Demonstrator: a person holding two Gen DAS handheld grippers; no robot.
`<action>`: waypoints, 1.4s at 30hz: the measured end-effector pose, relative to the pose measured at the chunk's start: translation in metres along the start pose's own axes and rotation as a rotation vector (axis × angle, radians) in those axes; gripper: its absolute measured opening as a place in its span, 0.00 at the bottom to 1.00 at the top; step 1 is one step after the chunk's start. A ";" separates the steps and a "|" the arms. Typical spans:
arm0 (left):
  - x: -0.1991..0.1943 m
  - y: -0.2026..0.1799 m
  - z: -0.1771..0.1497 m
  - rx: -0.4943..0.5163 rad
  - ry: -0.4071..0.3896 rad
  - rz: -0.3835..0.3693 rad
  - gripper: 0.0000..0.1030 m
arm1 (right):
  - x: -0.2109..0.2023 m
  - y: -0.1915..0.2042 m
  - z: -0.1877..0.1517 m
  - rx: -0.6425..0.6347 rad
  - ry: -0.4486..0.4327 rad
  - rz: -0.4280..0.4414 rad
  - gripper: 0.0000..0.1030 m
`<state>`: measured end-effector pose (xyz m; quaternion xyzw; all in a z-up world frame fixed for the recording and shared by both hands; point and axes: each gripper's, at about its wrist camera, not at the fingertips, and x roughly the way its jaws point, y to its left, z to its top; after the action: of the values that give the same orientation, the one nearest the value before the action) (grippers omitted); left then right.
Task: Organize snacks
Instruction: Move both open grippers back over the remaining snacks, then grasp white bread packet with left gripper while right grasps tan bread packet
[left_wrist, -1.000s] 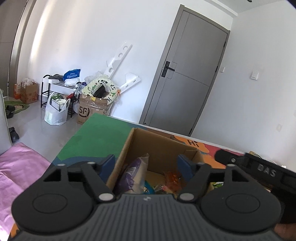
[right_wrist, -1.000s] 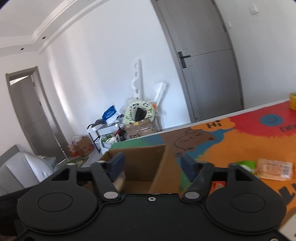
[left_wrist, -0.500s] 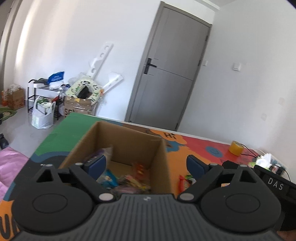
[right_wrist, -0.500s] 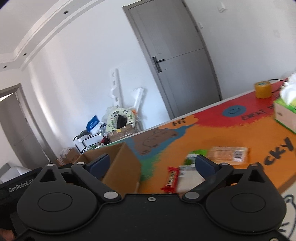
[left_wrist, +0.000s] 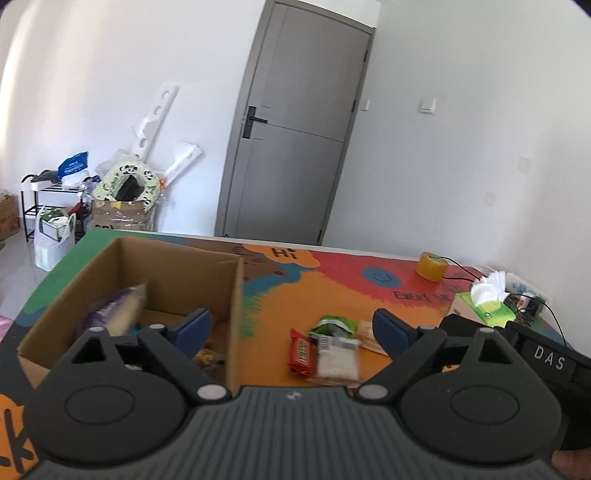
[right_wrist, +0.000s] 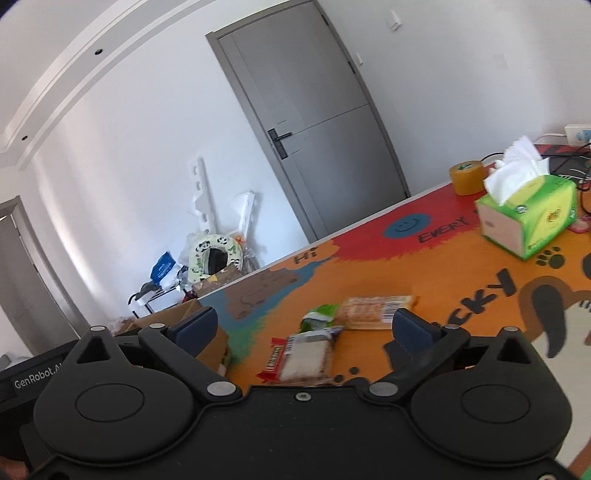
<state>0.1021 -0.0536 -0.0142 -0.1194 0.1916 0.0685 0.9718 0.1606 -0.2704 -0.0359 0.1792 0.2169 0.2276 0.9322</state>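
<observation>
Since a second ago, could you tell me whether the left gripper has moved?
Yes. The left gripper swung right, off the cardboard box toward the snacks.

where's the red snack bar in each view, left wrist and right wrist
Left wrist: the red snack bar lies low and centre on the table, right of the cardboard box.
Right wrist: the same bar sits low and just left of centre, by the clear wrapped pack.
Shared landmark: the grey door.
</observation>
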 end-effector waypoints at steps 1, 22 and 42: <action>0.001 -0.003 -0.001 0.004 0.001 -0.003 0.91 | -0.001 -0.003 0.000 0.004 -0.002 -0.003 0.99; 0.050 -0.047 -0.016 0.050 0.062 -0.043 0.83 | 0.025 -0.053 0.000 0.020 0.052 -0.043 0.72; 0.122 -0.059 -0.030 0.046 0.183 0.023 0.69 | 0.093 -0.095 -0.002 0.102 0.185 -0.056 0.35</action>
<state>0.2143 -0.1077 -0.0762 -0.1006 0.2823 0.0643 0.9519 0.2672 -0.3016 -0.1089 0.1987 0.3182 0.2059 0.9038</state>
